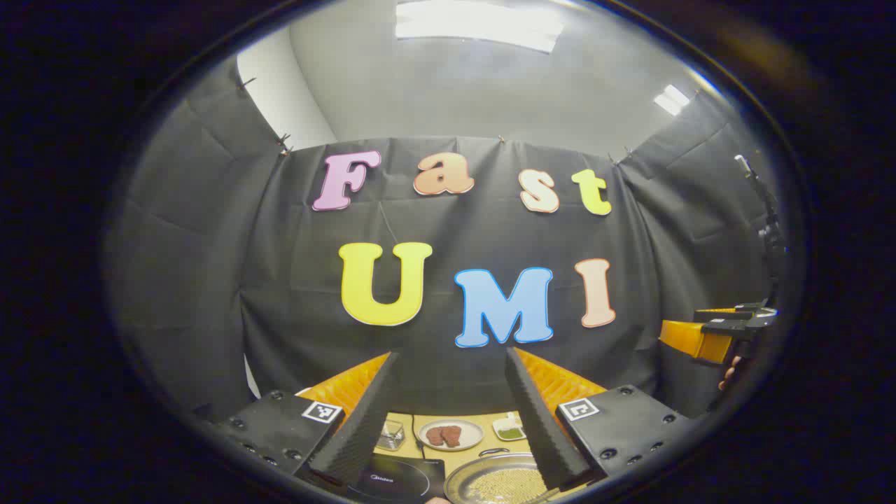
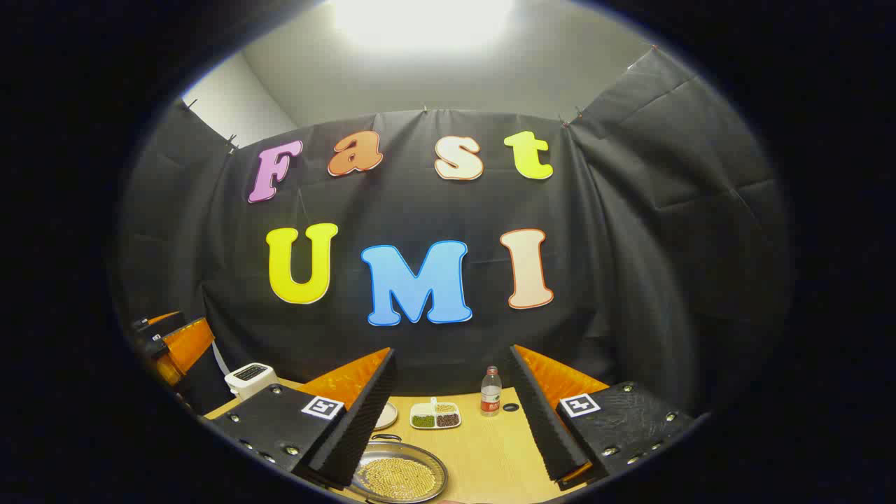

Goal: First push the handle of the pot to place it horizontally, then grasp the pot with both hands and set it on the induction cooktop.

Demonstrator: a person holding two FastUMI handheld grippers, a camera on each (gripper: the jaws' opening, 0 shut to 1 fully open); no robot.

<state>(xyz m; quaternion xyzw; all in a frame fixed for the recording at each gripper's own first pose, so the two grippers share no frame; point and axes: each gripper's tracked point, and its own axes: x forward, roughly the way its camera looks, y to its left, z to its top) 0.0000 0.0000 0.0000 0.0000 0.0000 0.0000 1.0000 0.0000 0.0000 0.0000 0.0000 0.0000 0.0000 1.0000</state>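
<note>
Spread wide with nothing between them, the left gripper (image 1: 448, 420) is held above the table (image 1: 467, 458) in the left gripper view; the pot (image 1: 497, 481) of yellow grains is seen just right of the induction cooktop (image 1: 399, 479), a plate (image 1: 450, 435) behind. Likewise parted and empty, the right gripper (image 2: 448, 420) is seen in the right gripper view, the pot (image 2: 399, 476) lying low left, a bottle (image 2: 491, 392) and divided dish (image 2: 435, 415) beyond.
</note>
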